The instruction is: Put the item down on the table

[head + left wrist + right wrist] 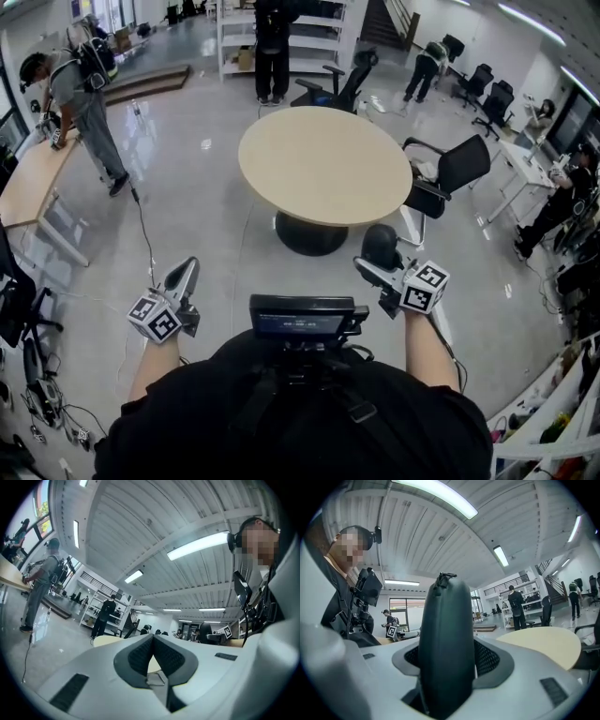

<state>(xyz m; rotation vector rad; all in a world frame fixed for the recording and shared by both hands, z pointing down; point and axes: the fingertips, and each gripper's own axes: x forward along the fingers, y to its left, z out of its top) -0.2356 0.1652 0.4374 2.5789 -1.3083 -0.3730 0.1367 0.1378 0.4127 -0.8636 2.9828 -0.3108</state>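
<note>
Carrying step, I'd say: the right gripper (pixel 370 267) was clamped on a dark zip case (pixel 380 246), held in the air at about 5 o'clock off the round tabletop (pixel 323 164). The left gripper (pixel 183 277) was closed and empty. Next move: reach over the tabletop, lower, let go.

Open office hall. Glossy grey floor (pixel 187 178), light reflections. Round beige table (pixel 323 164) centre of head view, dark pedestal base (pixel 311 234). Black office chair (pixel 450 173) just right of table, another (pixel 342 82) above it; more chairs (pixel 489 98) upper right. White shelving rack (pixel 236 37) top centre, staircase (pixel 389 23) right of it. Wooden desk (pixel 28 178) left edge, white desk (pixel 525 164) right edge. Cables (pixel 56 412) on floor lower left. Ribbed white ceiling (pixel 140 536), long strip lights (pixel 197 545). Window (pixel 41 515) upper left of left gripper view.
</note>
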